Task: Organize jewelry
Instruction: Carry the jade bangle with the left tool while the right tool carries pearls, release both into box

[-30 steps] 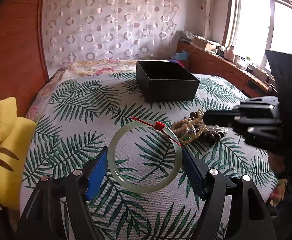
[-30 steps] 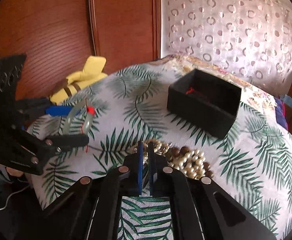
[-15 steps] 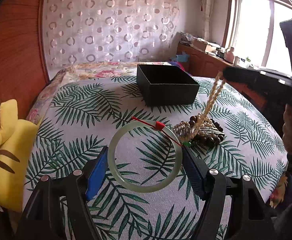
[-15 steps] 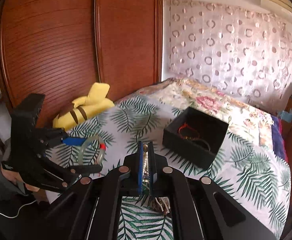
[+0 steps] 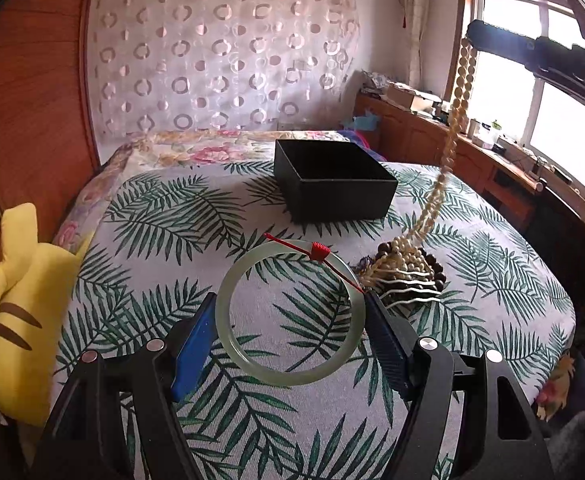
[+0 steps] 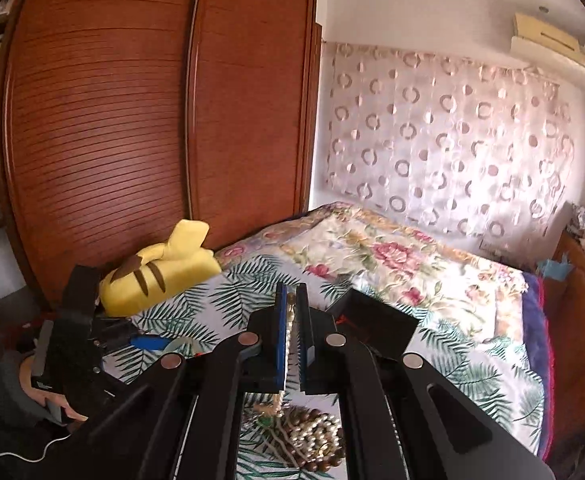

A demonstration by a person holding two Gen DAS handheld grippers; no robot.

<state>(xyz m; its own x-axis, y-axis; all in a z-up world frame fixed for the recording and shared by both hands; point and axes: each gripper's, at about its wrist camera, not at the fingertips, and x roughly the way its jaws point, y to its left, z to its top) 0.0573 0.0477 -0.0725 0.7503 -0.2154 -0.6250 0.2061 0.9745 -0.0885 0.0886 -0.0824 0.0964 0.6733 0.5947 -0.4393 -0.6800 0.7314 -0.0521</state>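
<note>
Pale green jade bangle point(image 5: 290, 312), red cord knotted on its far rim, sits clamped between the left gripper point(image 5: 292, 330) fingers above the palm-print bed cover point(image 5: 180, 232). Right gripper point(image 6: 291, 330) fingers are pressed together on a cream bead necklace point(image 5: 458, 112), raised high; its strand hangs down to the bead pile point(image 5: 406, 270) just right of the left fingers. Black box point(image 5: 332, 178) lies beyond both, open.

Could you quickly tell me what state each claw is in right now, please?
Left claw: closed on the pale green bangle, held across its width.
Right claw: shut on the cream bead strand, which hangs down to the jewelry pile.
</note>
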